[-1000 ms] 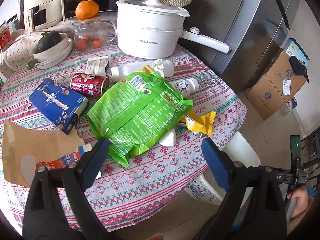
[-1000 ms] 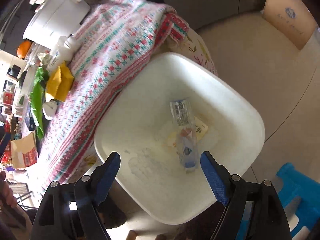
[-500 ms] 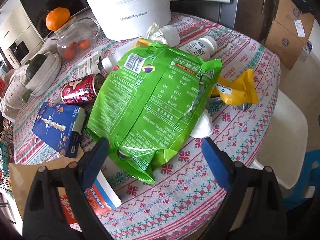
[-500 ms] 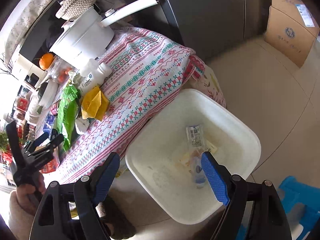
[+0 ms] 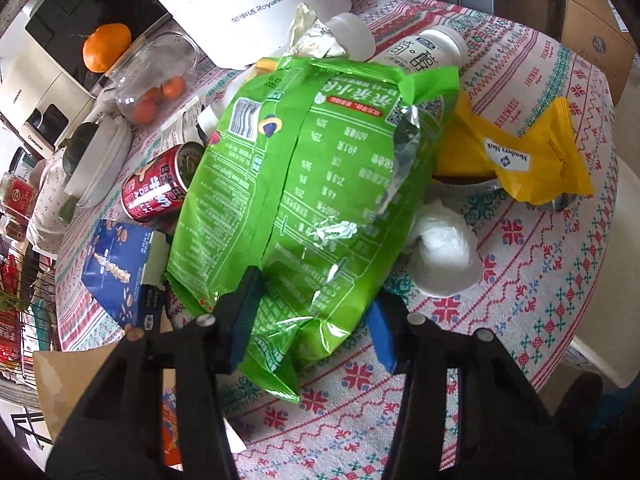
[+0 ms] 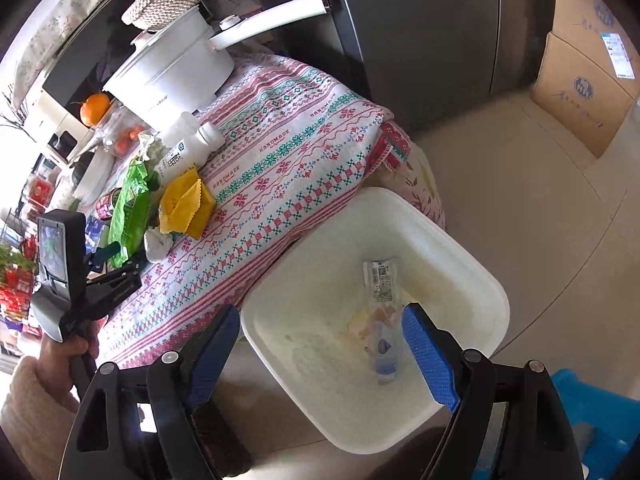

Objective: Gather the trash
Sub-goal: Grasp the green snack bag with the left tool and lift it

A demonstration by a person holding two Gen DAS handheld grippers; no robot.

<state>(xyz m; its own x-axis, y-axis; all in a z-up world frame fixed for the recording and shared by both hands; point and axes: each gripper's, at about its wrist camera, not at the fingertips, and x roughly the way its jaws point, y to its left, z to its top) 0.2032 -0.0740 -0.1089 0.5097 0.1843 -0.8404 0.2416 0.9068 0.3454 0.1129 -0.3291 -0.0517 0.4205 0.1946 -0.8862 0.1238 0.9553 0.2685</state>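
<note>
Bag (image 5: 304, 184) lengthwise away from tongs (image 5: 312, 320)

Your left wrist camera looks steeply down, close over the crinkled green foil snack bag (image 5: 304, 184) on the counter (image 5: 540, 300). Your right wrist camera hangs higher above the white plastic bin (image 6: 460, 248), sharing that bag (image 6: 130, 212) and counter (image 6: 280, 176).

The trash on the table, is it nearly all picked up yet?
Not yet. Done: one small bottle already lies in the white bin. In hand: the left gripper has just been closing around the near end of the green bag. Left: the yellow wrapper, tissue ball, red can, blue box and white bottle. The right gripper is open and empty above the bin.
</note>
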